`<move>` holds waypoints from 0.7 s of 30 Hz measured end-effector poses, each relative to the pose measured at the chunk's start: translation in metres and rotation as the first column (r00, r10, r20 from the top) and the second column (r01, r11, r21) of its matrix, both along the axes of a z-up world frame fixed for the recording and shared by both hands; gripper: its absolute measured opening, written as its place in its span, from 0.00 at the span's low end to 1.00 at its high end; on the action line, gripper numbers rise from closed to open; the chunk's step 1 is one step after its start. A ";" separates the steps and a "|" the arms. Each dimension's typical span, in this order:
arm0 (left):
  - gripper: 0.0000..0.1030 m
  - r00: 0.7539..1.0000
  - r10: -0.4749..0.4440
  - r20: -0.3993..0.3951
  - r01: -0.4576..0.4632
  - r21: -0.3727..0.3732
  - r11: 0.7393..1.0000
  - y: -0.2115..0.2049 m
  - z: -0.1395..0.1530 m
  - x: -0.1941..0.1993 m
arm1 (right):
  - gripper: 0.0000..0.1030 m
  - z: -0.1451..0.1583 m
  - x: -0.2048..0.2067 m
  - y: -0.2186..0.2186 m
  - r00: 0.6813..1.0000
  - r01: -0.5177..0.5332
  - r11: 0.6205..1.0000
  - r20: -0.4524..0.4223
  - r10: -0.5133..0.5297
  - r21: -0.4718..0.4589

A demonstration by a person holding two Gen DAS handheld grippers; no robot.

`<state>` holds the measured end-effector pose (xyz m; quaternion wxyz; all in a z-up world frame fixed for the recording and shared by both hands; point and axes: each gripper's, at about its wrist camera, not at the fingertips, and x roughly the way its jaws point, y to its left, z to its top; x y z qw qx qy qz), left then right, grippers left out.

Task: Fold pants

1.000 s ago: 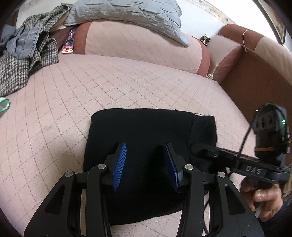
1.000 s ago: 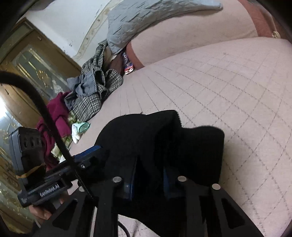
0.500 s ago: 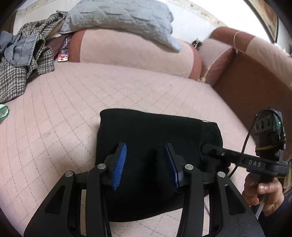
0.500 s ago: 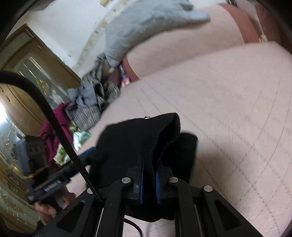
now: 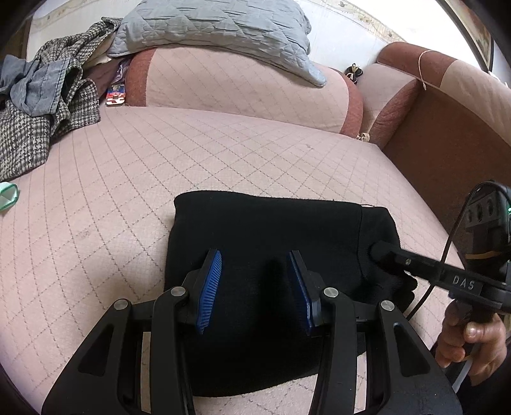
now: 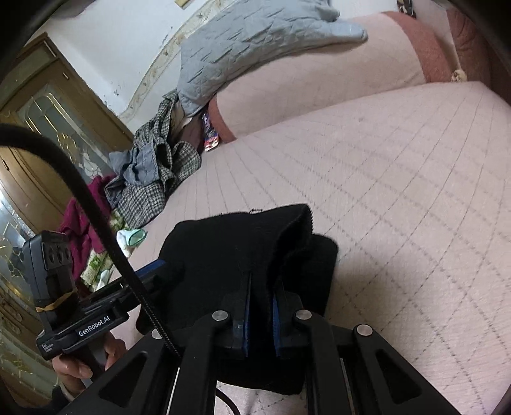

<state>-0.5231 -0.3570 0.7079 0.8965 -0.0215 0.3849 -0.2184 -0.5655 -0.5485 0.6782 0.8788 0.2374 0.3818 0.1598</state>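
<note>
The black pants (image 5: 268, 230) lie folded into a compact rectangle on the pink quilted bed. My left gripper (image 5: 255, 287) is open, its blue pads just above the near half of the fold, holding nothing. My right gripper (image 6: 260, 306) is shut on the right edge of the pants (image 6: 242, 249) and lifts that edge a little. In the left wrist view the right gripper's tip (image 5: 383, 250) is buried in the cloth's right end. In the right wrist view the left gripper (image 6: 153, 271) sits at the pants' far side.
A grey quilted pillow (image 5: 217, 28) lies on the pink bolster (image 5: 236, 86) at the back. A heap of checked and grey clothes (image 5: 35, 105) sits at the far left. A brown armrest (image 5: 447, 134) bounds the right. A wooden cabinet (image 6: 41, 143) stands beyond.
The right gripper closed on the pants' right edge and raised it slightly. The left gripper stayed open over the fold; its view shifted a little.
</note>
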 end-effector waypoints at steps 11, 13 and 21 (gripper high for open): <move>0.46 1.000 0.008 0.005 -0.008 0.021 1.000 -0.003 -0.002 0.001 | 0.11 0.016 -0.011 -0.009 0.998 0.052 0.998 0.026 -0.051 -0.021; 0.46 1.000 0.011 0.002 -0.011 0.017 1.000 -0.003 -0.002 0.001 | 0.14 0.026 -0.016 -0.009 0.998 0.038 0.999 0.052 -0.038 -0.012; 0.51 1.000 0.020 0.007 -0.020 0.022 1.000 -0.009 -0.002 0.000 | 0.17 0.042 -0.026 0.031 0.989 -0.105 0.985 0.089 0.117 -0.134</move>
